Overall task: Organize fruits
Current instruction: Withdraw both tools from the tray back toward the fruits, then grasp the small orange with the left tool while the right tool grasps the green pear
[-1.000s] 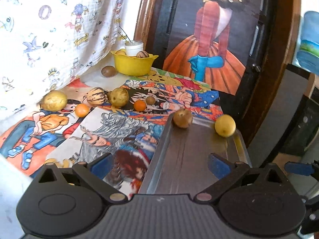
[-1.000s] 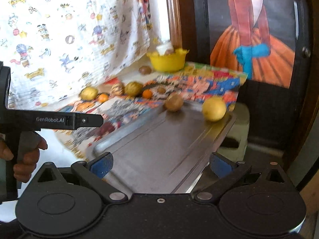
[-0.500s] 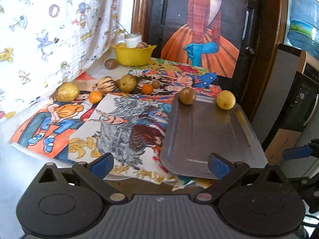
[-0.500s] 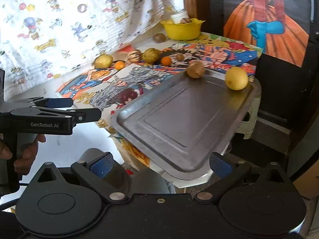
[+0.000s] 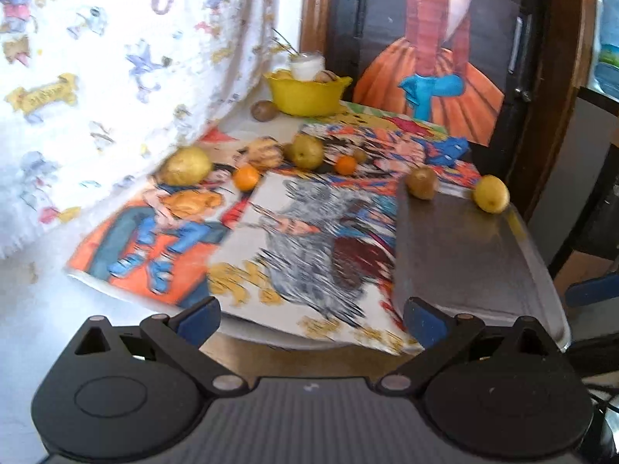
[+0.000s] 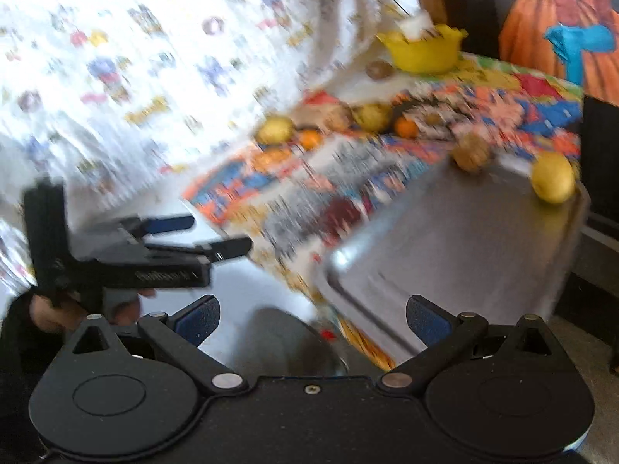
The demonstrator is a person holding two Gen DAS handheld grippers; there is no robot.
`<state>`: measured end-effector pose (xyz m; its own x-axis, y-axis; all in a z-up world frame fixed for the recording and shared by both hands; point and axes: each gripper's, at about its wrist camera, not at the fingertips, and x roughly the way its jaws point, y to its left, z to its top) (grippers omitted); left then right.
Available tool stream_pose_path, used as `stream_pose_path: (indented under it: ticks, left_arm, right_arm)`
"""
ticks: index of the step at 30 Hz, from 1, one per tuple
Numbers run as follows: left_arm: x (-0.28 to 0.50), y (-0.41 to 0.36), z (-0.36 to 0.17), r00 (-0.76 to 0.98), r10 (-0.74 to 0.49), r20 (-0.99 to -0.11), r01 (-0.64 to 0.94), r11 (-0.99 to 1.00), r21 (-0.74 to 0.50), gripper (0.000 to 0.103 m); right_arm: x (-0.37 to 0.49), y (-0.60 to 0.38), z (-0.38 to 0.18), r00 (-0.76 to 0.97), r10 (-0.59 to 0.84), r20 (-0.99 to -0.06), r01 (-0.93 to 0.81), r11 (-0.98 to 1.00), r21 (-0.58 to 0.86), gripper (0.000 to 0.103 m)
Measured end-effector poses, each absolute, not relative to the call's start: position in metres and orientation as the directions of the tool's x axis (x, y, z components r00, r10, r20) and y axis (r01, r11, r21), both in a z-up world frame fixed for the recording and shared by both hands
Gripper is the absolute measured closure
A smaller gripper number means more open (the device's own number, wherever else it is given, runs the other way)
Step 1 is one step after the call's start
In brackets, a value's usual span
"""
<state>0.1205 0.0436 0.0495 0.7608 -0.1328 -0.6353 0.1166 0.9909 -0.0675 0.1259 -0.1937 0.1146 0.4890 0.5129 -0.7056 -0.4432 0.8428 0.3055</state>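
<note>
Both grippers are hanging back from the table, short of its near edge, and neither is holding anything. The left gripper (image 5: 311, 315) is standing with its blue-padded fingers spread wide over the front of the comic-print cloth (image 5: 294, 239); the right gripper (image 6: 311, 315) is likewise gaping, empty, and aimed toward the near corner of the metal tray (image 6: 456, 255). From the right side, a hand (image 6: 81, 309) is showing, wrapped around the left tool's handle.

The tray is sitting at the right end of the table, overhanging the edge a little. Two fruits are lying at its far rim: a brownish round fruit (image 5: 421, 182) at the left corner and a yellow lemon-like fruit (image 5: 490, 193) toward the right, well apart from each other.

The rest are lying loose on the cloth in a rough row farther back: a large yellow-green fruit (image 5: 185, 165) nearest the patterned curtain (image 5: 96, 89), a small orange (image 5: 246, 178) just beside it, a striped tan fruit (image 5: 265, 152), a green-yellow fruit (image 5: 307, 150) and a second small orange (image 5: 345, 165). The picture is smeared here, so I can't be sure what each one is.

At the back, a yellow bowl (image 5: 307, 92) is holding a white jar and what look like a couple more fruits, with a brown fruit (image 5: 264, 110) resting just beside it on its left.
</note>
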Motion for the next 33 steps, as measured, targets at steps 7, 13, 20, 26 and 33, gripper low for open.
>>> stream_pose_path:
  ticks: [7, 13, 20, 26, 33]
  left_arm:
    - [0.136, 0.073, 0.076, 0.803, -0.056, -0.594, 0.044, 0.998, -0.035, 0.0]
    - [0.153, 0.088, 0.1, 0.846, -0.015, -0.533, -0.016, 0.998, -0.054, 0.0]
    - [0.179, 0.094, 0.112, 0.881, 0.012, -0.473, -0.055, 0.996, -0.077, 0.0]
    - [0.208, 0.094, 0.095, 0.88, 0.0, -0.476, -0.04, 0.996, -0.074, 0.0]
    - [0.251, 0.094, 0.06, 0.854, -0.037, -0.52, -0.02, 0.994, -0.104, 0.0]
  right_arm:
    - [0.162, -0.176, 0.194, 0.571, 0.593, -0.568, -0.565, 0.786, 0.252, 0.001]
    - [0.213, -0.161, 0.264, 0.593, 0.699, -0.399, -0.635, 0.711, 0.301, 0.001]
    - [0.276, -0.142, 0.264, 0.612, 0.703, -0.361, -0.638, 0.709, 0.301, 0.0]
    - [0.328, -0.136, 0.196, 0.579, 0.667, -0.468, -0.589, 0.74, 0.325, 0.001]
    - [0.375, -0.137, 0.128, 0.543, 0.629, -0.557, -0.554, 0.766, 0.326, 0.001]
